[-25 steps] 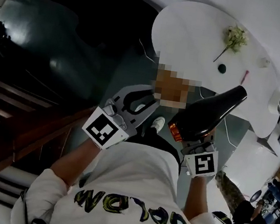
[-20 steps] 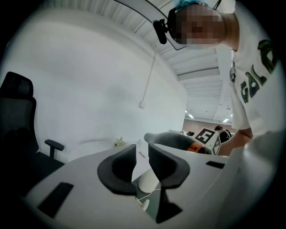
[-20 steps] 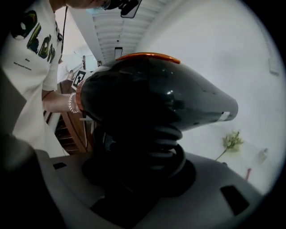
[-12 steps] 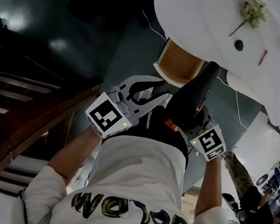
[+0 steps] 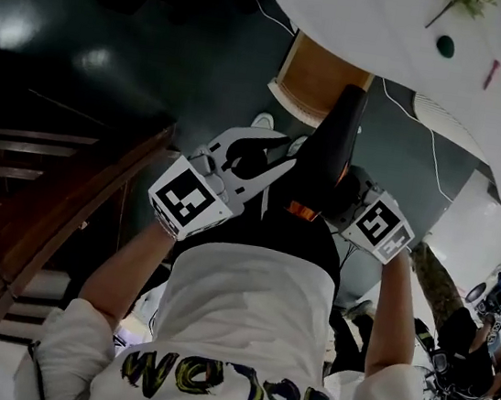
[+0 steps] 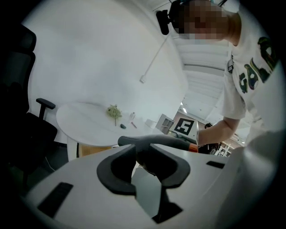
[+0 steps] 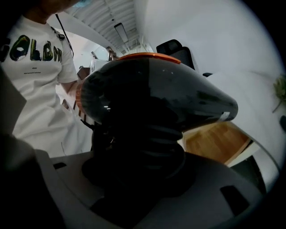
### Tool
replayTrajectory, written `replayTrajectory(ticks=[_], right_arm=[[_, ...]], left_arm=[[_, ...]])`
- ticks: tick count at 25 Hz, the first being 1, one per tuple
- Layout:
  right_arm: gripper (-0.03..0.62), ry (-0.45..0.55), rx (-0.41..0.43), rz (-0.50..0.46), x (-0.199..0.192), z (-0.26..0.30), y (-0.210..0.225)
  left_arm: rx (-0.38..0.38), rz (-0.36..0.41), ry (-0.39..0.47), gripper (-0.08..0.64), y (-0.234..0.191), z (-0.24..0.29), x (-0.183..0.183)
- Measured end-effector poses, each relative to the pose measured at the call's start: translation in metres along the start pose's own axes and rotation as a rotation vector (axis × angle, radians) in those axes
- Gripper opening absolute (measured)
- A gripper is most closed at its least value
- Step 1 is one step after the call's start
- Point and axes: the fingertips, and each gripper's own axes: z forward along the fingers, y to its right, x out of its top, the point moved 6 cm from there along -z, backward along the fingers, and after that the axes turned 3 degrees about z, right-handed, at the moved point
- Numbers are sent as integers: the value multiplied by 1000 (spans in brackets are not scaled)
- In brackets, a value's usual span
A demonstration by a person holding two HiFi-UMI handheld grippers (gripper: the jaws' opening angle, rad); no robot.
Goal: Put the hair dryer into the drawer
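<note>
The hair dryer (image 5: 330,150) is hanging in the middle of the frame. Its nozzle is aiming at the open wooden drawer (image 5: 316,76) above, because the right gripper (image 7: 143,179) is clamping its handle for insertion. The left gripper (image 6: 144,165) is waiting just beside, jaws apart and empty.

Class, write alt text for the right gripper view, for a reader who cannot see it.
A glossy black hair dryer with an orange band fills the frame, its ribbed handle clamped in the right tool. Just below its nozzle is an open wooden drawer under a white round table; a person in a white T-shirt is at left.
</note>
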Motion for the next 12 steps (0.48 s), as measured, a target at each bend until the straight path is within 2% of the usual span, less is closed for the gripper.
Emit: replayTrajectory(ticks=[5, 12], right_arm=[[249, -71, 78, 22, -6, 16, -2], [249, -172, 196, 72, -16, 27, 26]], left_arm=[[-5, -19, -45, 103, -6, -10, -20], [-15, -20, -76, 81, -24, 6, -39]])
